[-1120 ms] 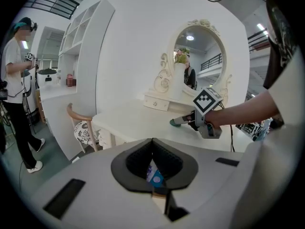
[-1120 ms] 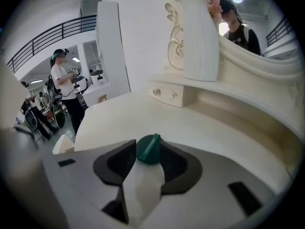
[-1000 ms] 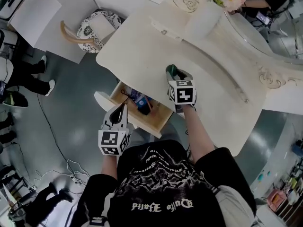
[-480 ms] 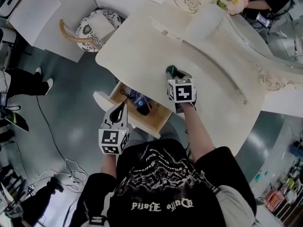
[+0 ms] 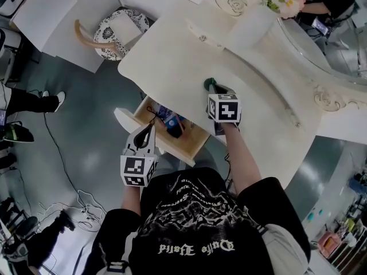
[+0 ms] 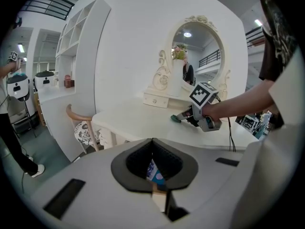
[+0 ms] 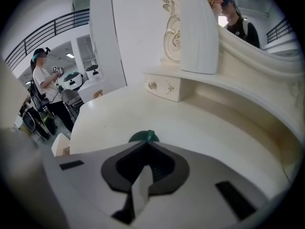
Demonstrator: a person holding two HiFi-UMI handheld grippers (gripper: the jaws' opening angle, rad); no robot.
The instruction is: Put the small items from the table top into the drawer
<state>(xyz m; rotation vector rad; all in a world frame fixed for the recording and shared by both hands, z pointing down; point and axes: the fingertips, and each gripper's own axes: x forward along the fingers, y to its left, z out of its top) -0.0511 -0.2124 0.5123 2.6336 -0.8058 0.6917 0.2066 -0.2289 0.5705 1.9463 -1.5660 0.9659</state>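
A small dark green item lies on the cream dressing table. My right gripper reaches over it, and its jaws are closing with the green item pinched at their tips. Below the table's front edge a wooden drawer stands pulled out. It holds a blue box and a black item. My left gripper hovers at the drawer's near left corner, shut and holding nothing. Past its tips in the left gripper view, the blue box shows.
A small white drawer chest, a white vase with flowers and an oval mirror stand at the table's back. A chair with a patterned seat is to the left. A person's legs and cables are on the floor.
My right gripper's jaws have come together on the green item, which now shows only at their tips. The left gripper stays by the drawer.
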